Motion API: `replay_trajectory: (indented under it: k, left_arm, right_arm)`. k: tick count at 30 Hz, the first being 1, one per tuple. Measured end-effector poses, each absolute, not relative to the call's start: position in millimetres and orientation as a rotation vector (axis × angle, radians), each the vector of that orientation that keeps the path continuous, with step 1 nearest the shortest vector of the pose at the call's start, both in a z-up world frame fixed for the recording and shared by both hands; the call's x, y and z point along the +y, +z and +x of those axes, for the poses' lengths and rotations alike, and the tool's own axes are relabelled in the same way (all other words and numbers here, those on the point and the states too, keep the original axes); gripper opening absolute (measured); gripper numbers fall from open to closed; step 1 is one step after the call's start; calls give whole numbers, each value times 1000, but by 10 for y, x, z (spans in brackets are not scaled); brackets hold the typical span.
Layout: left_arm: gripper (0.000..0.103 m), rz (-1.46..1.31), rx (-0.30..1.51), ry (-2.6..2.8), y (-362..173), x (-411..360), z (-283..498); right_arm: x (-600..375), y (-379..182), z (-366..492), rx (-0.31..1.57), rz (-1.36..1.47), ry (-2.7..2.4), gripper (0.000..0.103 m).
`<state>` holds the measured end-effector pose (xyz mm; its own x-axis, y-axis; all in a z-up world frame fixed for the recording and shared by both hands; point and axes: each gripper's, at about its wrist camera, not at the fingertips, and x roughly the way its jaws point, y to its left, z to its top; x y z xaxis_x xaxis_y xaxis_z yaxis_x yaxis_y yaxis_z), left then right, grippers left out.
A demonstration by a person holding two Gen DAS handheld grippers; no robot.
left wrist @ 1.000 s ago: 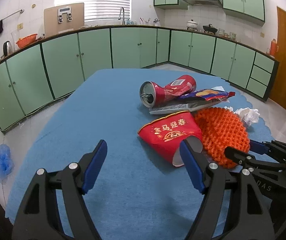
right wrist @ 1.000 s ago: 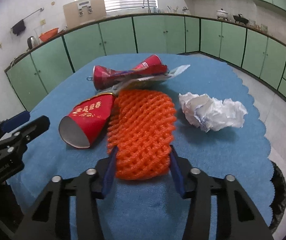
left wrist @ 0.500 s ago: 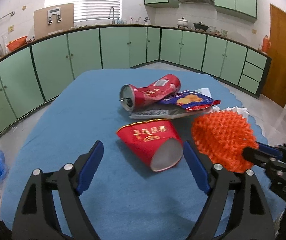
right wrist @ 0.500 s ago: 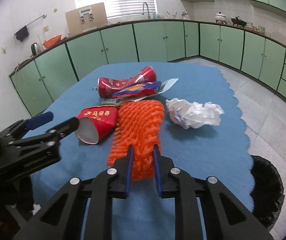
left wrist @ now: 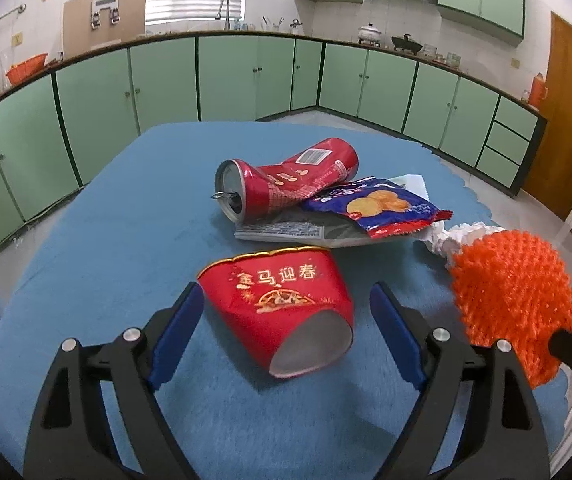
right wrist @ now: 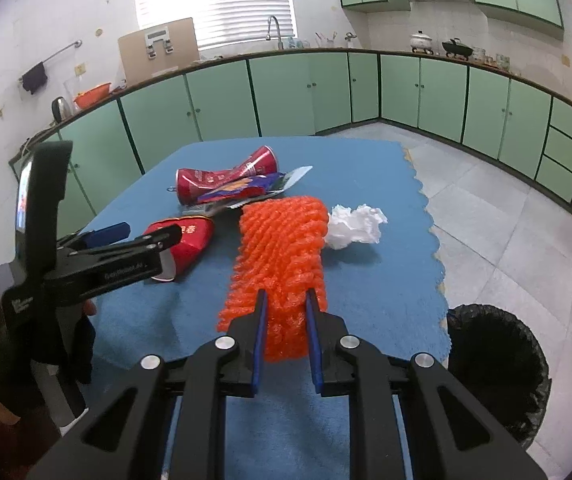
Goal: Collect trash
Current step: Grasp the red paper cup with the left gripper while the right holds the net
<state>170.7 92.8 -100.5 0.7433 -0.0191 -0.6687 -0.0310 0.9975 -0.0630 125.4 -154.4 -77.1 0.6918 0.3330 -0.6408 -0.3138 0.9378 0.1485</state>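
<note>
Green kitchen cabinets ring a table draped in blue cloth (left wrist: 117, 216). Right gripper (right wrist: 286, 304): its jaws, having just closed, pinch the near end of an orange foam fruit-net sleeve (right wrist: 281, 248), which is raised off the cloth. Left gripper (left wrist: 286, 312): its jaws, having just widened, stand open on either side of a red paper cup (left wrist: 281, 304) lying on its side, without touching it. Beyond lie a dented red can (left wrist: 286, 184), a blue snack wrapper (left wrist: 378, 206) and crumpled white paper (right wrist: 356, 226); a black-lined bin (right wrist: 498, 368) stands beside the table.
</note>
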Motion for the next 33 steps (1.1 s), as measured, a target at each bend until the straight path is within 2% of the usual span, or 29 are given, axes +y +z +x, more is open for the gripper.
replay_trajectory:
  k: [6,22,23,24,27,28,29,31,33]
  left_arm:
    - [80,-102,802,2,-1137,940,1811]
    - [68,-122,779,-55,-996,907,1347]
    - [40,-118,779,-61,-1000,905,1305]
    - [29,-118,782,-76,-996,903,1269]
    - [34,-87,790,-88,-998,864,1255]
    - [42,-88,793,-91,-1009,853,1256]
    - [57,-99,800,-95,-1018,860,1270]
    - [70,-125,821,-89,-1036,884,1312]
    - [71,-135,838,-80,-1083,909,1337]
  right_arm:
    - [-1574,-840,1289,731,38,357,18]
    - [-1680,-900,1368,755,110,335,18]
    - [-1687,-902,1371,756,114,336,18]
    - [-1693,-908,1370,757,117,336,18]
    - [-1696,-932,1371,768,130,338,18]
    - [-1704,-939,1367,771,132,339,18]
    - [-1705,-941,1367,774,132,340,18]
    - [-1707,-933,1359,774,128,338,18]
    - [-1720,-919,1363,771,131,336,18]
